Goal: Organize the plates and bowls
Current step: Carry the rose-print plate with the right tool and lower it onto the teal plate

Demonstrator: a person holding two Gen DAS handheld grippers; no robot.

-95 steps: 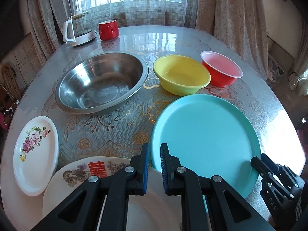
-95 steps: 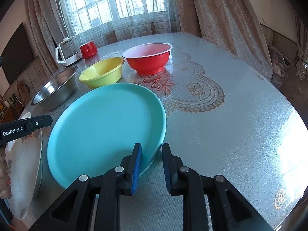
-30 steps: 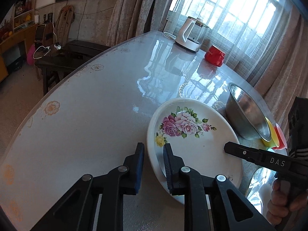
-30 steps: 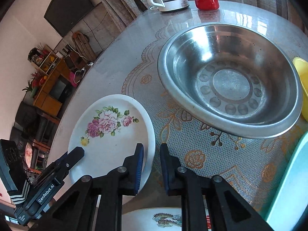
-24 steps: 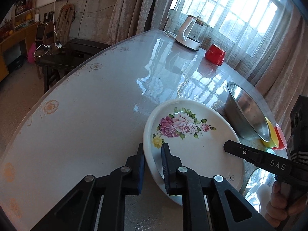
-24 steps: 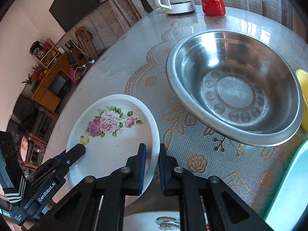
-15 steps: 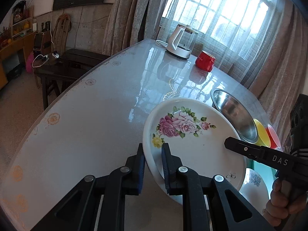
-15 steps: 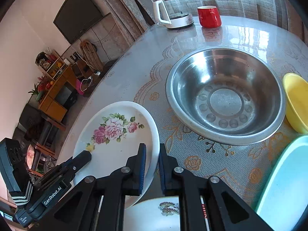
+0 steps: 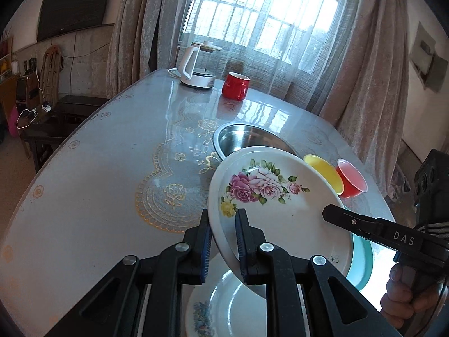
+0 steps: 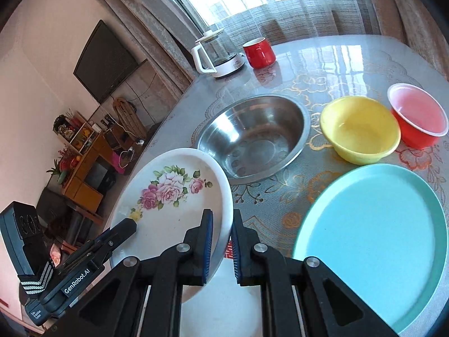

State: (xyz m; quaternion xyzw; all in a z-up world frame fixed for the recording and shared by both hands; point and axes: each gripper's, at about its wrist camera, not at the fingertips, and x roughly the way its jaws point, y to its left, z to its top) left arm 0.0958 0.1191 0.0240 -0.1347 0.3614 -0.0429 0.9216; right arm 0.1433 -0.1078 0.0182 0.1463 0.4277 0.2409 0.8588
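Observation:
A white oval plate with pink roses [image 9: 280,196] [image 10: 171,199] hangs in the air, tilted, above the table. My left gripper [image 9: 223,241] is shut on its left rim and my right gripper [image 10: 221,241] is shut on its right rim. Below it lies a larger white plate with a printed rim [image 9: 224,303], partly hidden. A big teal plate [image 10: 373,233] lies to the right. Behind stand a steel bowl [image 10: 255,137], a yellow bowl [image 10: 362,129] and a red bowl [image 10: 418,115].
A white kettle [image 9: 196,67] and a red mug [image 9: 235,86] stand at the table's far edge by the curtained window. The glass-topped table [image 9: 98,191] curves away on the left, with a bench and shelves beyond. A hand [image 9: 404,292] grips the right tool.
Both grippers have lifted the rose plate off the table and carried it to the right, over the larger white plate. The bowls and the teal plate have come into view.

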